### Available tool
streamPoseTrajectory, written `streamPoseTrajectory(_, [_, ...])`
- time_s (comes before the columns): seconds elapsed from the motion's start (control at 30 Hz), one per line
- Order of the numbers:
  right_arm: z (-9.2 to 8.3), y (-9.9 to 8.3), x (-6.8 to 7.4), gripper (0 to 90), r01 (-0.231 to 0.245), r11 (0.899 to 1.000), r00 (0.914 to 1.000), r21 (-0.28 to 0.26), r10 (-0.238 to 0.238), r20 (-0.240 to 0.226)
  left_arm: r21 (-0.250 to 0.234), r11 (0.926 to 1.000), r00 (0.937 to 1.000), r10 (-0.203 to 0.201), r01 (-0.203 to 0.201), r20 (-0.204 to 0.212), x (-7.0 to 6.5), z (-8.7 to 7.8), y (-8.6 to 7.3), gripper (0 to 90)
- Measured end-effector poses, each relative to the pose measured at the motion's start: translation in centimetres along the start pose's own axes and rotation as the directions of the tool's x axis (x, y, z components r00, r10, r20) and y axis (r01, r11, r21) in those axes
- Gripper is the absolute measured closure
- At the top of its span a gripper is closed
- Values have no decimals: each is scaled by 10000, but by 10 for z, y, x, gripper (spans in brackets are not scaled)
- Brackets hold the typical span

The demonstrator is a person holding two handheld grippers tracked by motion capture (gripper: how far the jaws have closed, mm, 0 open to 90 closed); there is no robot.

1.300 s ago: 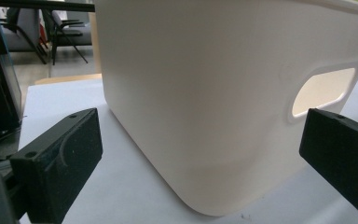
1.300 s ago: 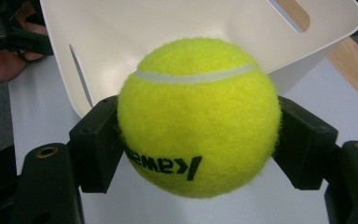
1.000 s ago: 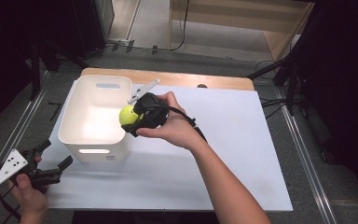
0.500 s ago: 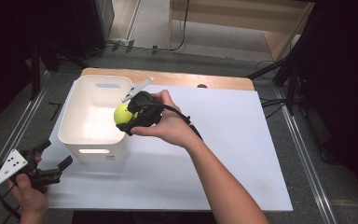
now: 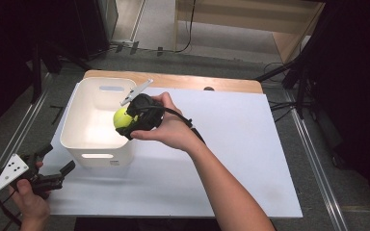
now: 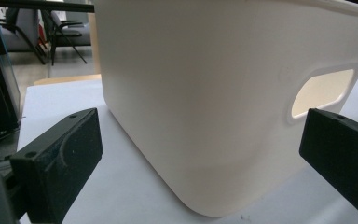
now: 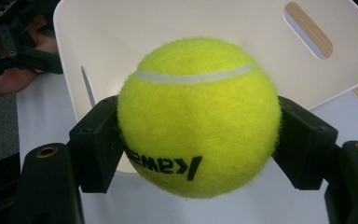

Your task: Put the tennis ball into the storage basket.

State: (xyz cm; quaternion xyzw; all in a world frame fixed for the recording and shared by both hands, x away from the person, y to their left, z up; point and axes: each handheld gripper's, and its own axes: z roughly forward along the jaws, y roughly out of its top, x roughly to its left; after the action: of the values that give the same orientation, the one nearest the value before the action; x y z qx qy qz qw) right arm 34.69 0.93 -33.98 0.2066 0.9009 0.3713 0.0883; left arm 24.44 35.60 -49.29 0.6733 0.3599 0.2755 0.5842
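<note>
Overhead, right gripper [image 5: 127,120] clamps tennis ball [image 7: 199,116] across its middle above white bin [image 5: 72,127]; ball looks light, fuzzy, springy. Left gripper [image 5: 58,166] jaws apart, empty.

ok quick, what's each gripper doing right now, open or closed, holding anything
Left gripper: open, holding nothing, fingers spread near the white bin.
Right gripper: closed on the tennis ball, at the bin's rim.

Bright overhead light falls on the white counter [image 5: 250,144], leaving the surrounding room in deep shadow. The bin [image 5: 74,125] glows inside, slightly overexposed. Close up, the tennis ball [image 7: 198,116] is sharp; the jaws blur softly.
</note>
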Motion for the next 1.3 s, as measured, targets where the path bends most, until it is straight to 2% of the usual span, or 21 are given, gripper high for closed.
streamPoseTrajectory(0.6, [17,9,5,242,191,9998,9995,95,-189,-234,-21,10000,10000,-12,12,17,0,0,0,0])
streamPoseTrajectory(0.77, [24,9,6,242,313,9993,9992,220,-308,-239,-29,10000,10000,-15,15,18,0,0,0,0])
streamPoseTrajectory(1.2, [38,4,7,241,260,9978,9994,609,-247,-225,-41,10000,10000,-19,19,30,1,0,0,0])
streamPoseTrajectory(1.3, [41,3,6,241,418,9970,9988,648,-400,-280,-42,10000,10000,-22,23,32,1,0,0,0])
